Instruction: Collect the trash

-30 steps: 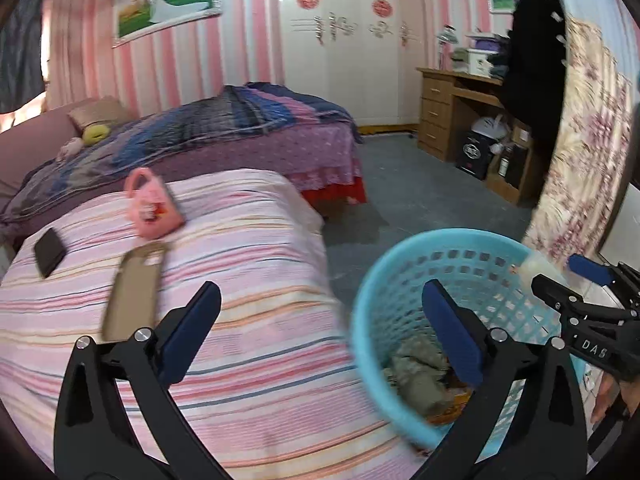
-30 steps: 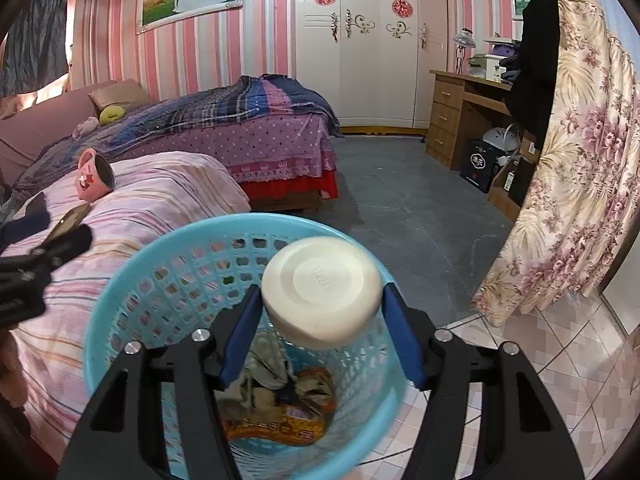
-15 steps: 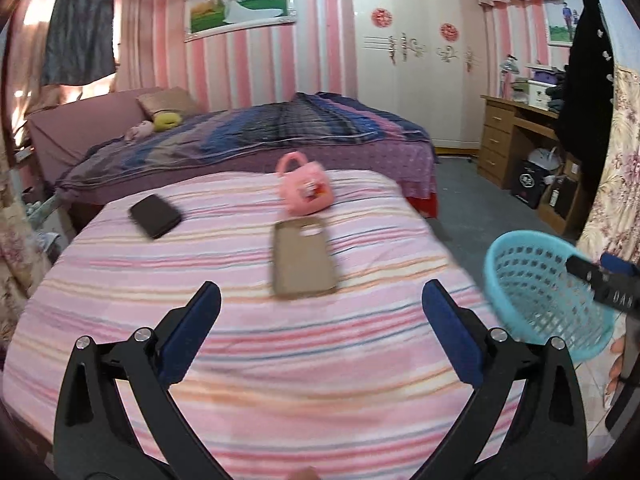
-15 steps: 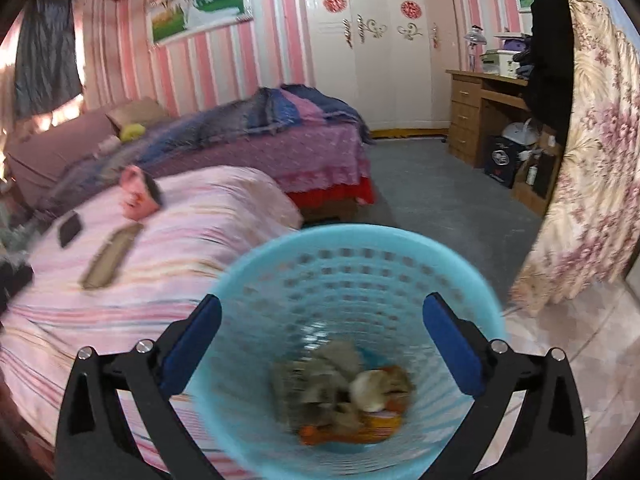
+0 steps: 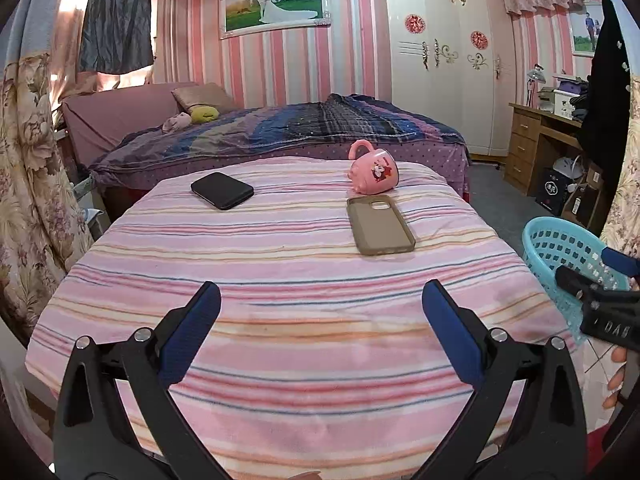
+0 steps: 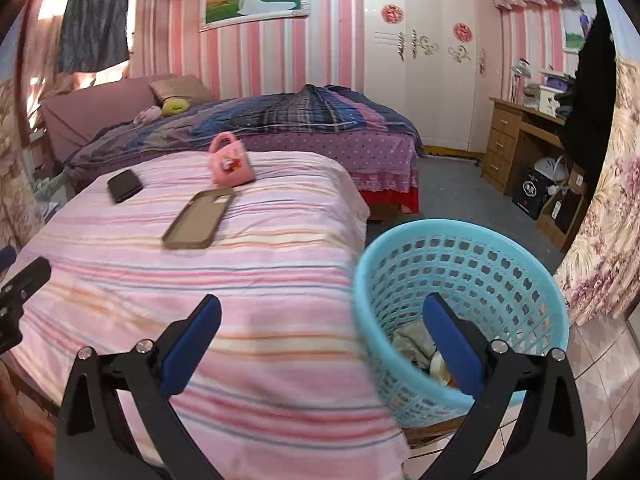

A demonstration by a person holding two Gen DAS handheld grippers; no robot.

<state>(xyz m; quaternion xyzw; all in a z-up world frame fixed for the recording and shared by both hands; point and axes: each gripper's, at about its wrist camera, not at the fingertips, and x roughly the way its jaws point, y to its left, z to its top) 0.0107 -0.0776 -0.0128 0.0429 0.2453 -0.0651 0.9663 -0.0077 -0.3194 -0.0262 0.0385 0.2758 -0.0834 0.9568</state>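
Both tongs [image 5: 320, 320] [image 6: 320, 324] spread empty, trash in blue basket [image 6: 480, 256]

A surface covered by a pink striped blanket [image 5: 280, 300] is seen. On it are laid a black rectangular phone [image 5: 222, 190], an olive-brown phone case [image 5: 380, 226] and, just beyond the case, a tipped pink plastic mug [image 5: 374, 172].

Warm window glow upper left; fisheye-bent edges, slight motion blur.
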